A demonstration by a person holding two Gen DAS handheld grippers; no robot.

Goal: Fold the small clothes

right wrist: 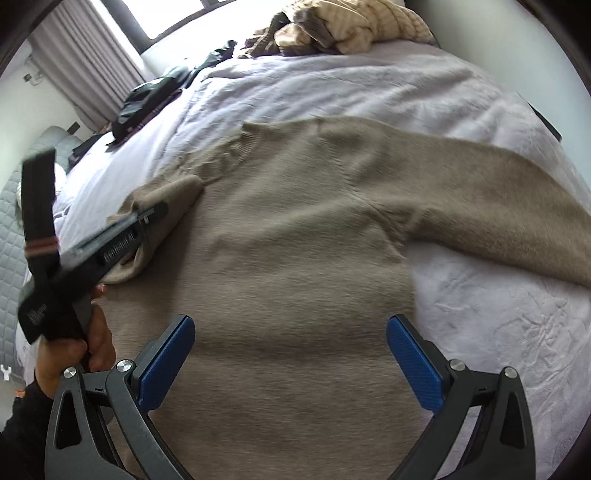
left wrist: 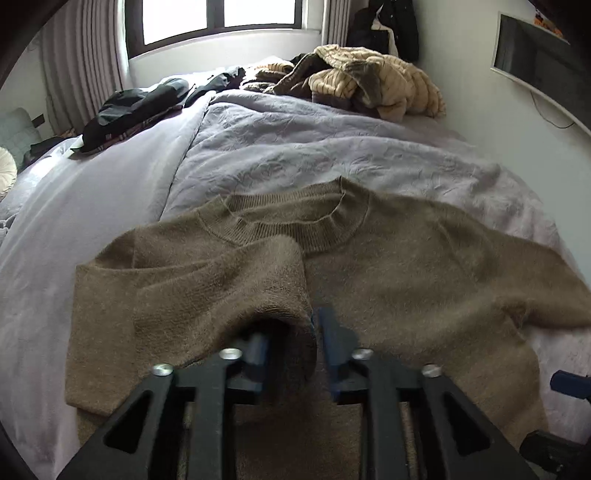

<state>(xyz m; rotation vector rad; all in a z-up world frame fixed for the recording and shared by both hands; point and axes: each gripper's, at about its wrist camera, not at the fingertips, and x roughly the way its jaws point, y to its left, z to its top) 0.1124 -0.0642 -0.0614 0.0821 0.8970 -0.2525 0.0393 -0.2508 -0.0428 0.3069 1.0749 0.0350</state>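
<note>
A brown knit sweater [left wrist: 388, 266] lies flat on the lilac bed cover [left wrist: 295, 140], collar away from me. My left gripper [left wrist: 314, 332] is shut on the cuff of the sweater's left sleeve [left wrist: 236, 284], which is folded over the body. In the right wrist view the left gripper [right wrist: 147, 218] shows at the left, clamped on that sleeve [right wrist: 166, 203]. My right gripper [right wrist: 291, 354] is open and empty above the sweater's body [right wrist: 295, 251]. The other sleeve [right wrist: 498, 218] stretches out to the right.
A pile of beige and brown clothes [left wrist: 369, 77] lies at the far end of the bed. Dark garments [left wrist: 136, 110] lie at the far left. A window [left wrist: 221, 18] and curtains [left wrist: 81, 62] stand behind. A wall is close on the right.
</note>
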